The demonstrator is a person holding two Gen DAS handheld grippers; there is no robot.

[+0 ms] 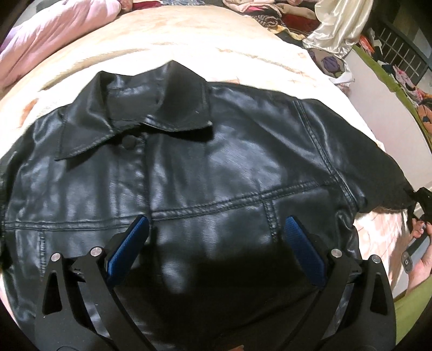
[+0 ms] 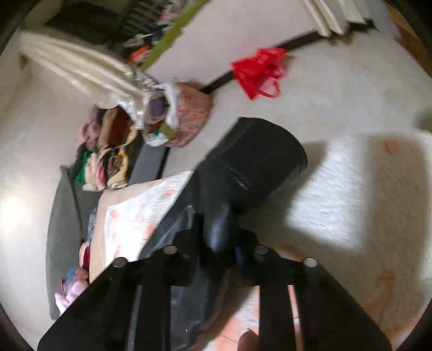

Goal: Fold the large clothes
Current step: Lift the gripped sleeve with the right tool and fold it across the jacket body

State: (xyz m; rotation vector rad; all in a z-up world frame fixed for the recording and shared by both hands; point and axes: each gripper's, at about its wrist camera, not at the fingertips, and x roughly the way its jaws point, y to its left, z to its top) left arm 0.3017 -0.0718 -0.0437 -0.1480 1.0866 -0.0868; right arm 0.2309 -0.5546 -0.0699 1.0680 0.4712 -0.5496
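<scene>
A black leather jacket (image 1: 189, 167) lies front up on a cream blanket (image 1: 189, 46), collar toward the far side. My left gripper (image 1: 216, 229) is open above the jacket's chest, blue pads apart and empty. My right gripper (image 2: 218, 240) is shut on the jacket's sleeve (image 2: 243, 172) and holds it up off the blanket; the ribbed cuff sticks out beyond the fingers. The right gripper also shows at the far right edge of the left wrist view (image 1: 424, 205), at the sleeve's end.
A pink quilt (image 1: 48, 40) lies at the back left. A cream satin cloth (image 1: 340, 24) and piles of clothes (image 2: 108, 156) sit beyond the bed. A red bag (image 2: 259, 70) lies on the floor. A dark crate (image 1: 402, 51) stands at the right.
</scene>
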